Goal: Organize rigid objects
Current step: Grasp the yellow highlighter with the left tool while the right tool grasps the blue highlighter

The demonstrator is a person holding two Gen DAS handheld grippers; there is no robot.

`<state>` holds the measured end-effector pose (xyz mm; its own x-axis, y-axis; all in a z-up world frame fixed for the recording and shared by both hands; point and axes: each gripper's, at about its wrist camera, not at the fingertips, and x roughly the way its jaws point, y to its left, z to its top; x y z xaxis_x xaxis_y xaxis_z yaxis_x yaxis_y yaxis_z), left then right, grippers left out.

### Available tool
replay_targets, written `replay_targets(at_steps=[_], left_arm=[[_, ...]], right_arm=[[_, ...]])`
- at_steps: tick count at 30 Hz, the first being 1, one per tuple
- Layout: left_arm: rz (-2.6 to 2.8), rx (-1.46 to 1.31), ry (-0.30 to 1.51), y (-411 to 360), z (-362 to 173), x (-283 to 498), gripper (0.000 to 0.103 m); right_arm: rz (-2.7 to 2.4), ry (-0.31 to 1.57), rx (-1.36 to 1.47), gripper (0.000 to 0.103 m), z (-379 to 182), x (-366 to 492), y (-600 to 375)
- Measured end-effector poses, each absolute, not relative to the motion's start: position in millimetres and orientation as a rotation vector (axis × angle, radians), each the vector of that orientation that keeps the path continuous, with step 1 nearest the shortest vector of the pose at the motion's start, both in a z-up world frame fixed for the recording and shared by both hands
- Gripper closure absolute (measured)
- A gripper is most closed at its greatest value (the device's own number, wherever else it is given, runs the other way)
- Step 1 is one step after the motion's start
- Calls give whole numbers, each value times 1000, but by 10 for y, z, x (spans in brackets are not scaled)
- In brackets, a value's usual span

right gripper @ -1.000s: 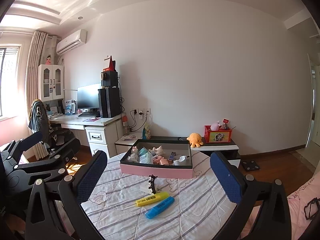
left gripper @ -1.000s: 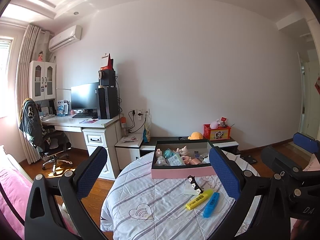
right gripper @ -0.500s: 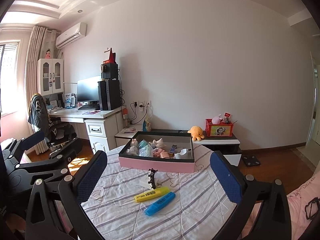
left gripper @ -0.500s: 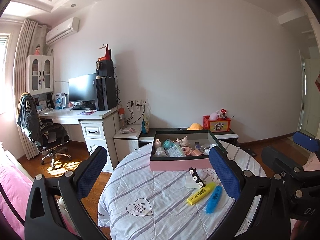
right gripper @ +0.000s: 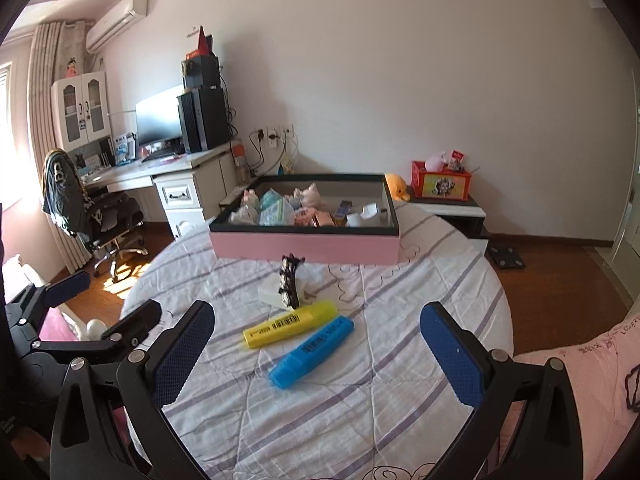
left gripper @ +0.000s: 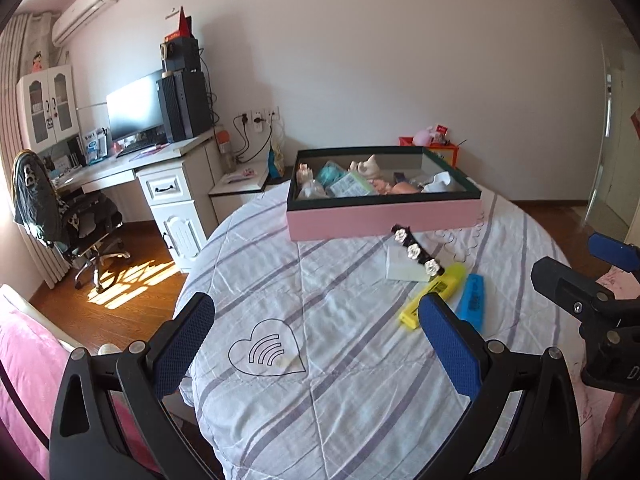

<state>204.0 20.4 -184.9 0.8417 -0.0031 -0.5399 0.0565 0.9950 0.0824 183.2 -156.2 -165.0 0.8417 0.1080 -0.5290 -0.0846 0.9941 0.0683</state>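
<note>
A yellow highlighter and a blue highlighter lie side by side on the round cloth-covered table. A black hair clip with white flowers rests on a small white box just behind them. A pink-sided open box with small toys and packets stands at the table's far side. My right gripper is open and empty, above the blue highlighter's near end. My left gripper is open and empty, left of the highlighters, over a heart print.
A desk with monitor and computer tower and an office chair stand at the left. A low cabinet with a red box is behind the table. Pink bedding lies at the right.
Both grippers have tilted down and moved closer to the table, so the highlighters and hair clip look larger and nearer. Both stay open.
</note>
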Motion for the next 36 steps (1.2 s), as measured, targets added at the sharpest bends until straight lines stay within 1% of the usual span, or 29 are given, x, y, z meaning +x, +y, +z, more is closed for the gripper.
replay_targets(at_steps=[6, 13, 14, 15, 16, 17, 18, 20, 21, 23, 29, 32, 35, 36], left_arm=[[12, 101, 638, 309, -2122, 2253, 0], [-26, 114, 675, 254, -2248, 2404, 0], [-39, 118, 684, 223, -2269, 2426, 0], [-54, 120, 689, 187, -2290, 2445, 0], [-73, 121, 696, 147, -2305, 2466, 0], [-92, 123, 705, 96, -2324, 2493, 0], [-108, 128, 715, 40, -2338, 2520, 0], [-138, 152, 729, -100, -2366, 2573, 0], [-155, 160, 735, -172, -2383, 2603, 0], [-196, 171, 766, -313, -2426, 2677, 0], [-256, 247, 856, -677, -2587, 2927, 0], [-289, 247, 868, -766, -2592, 3028, 1], [-337, 232, 869, -808, -2590, 3077, 15], [-363, 233, 862, -831, -2585, 3066, 28]], right_arm=[[87, 735, 73, 0, -2207, 2227, -1563], [91, 826, 58, 0, -2525, 2591, -1454], [90, 839, 40, 3, -2567, 2626, -1466], [87, 851, 27, 8, -2602, 2646, -1493], [92, 852, 25, 17, -2622, 2646, -1539], [102, 840, 24, 29, -2610, 2624, -1591], [104, 835, 12, 37, -2597, 2606, -1644], [107, 838, -1, 68, -2581, 2594, -1767], [114, 838, 7, 74, -2576, 2593, -1850], [120, 834, 26, 75, -2569, 2594, -1986], [119, 816, 29, 75, -2560, 2660, -2107], [129, 815, 22, 74, -2566, 2730, -2112], [128, 816, 15, 71, -2567, 2823, -2133], [130, 816, 17, 70, -2568, 2857, -2143]])
